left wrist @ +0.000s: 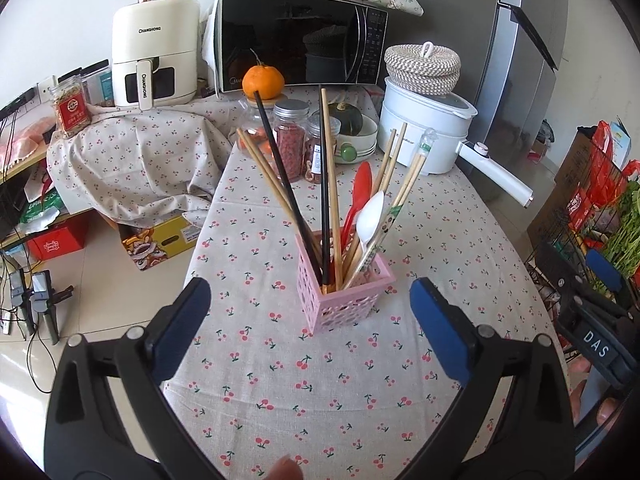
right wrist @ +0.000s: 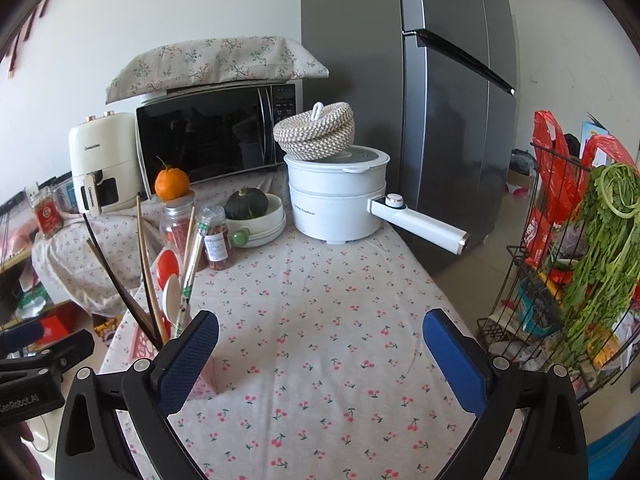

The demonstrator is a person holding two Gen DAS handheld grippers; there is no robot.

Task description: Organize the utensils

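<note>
Left wrist view: your left gripper [left wrist: 310, 312] stands wide, nothing between its blue pads [left wrist: 188, 332].
Holder: the pink holder [left wrist: 344, 300] stands upright on the cherry-print tablecloth [left wrist: 320, 380], just beyond the fingertips, centred between them.
Contents: wooden chopsticks [left wrist: 264, 172], black chopsticks [left wrist: 280, 164], a red spoon [left wrist: 358, 196] and a white spoon [left wrist: 370, 216] all stand inside it, fanning out.
Far end: spice jars [left wrist: 292, 140], an orange [left wrist: 263, 82], a microwave [left wrist: 300, 40] and a white electric pot [left wrist: 424, 128] crowd the back of the table.
Right edge: your right gripper [left wrist: 596, 308] shows there, off the table's side.

Right wrist view: your right gripper [right wrist: 320, 344] is spread wide over bare cloth, gripping nothing.
Holder here: it sits at near left, partly hidden behind the left finger [right wrist: 188, 356]; utensils rise above it.
Right side: a wire basket [right wrist: 520, 264] with green vegetables [right wrist: 600, 240] stands beside the table, a grey fridge [right wrist: 440, 100] beyond.
Left edge: your left gripper [right wrist: 36, 364] peeks in; its opening is not clear from here.
</note>
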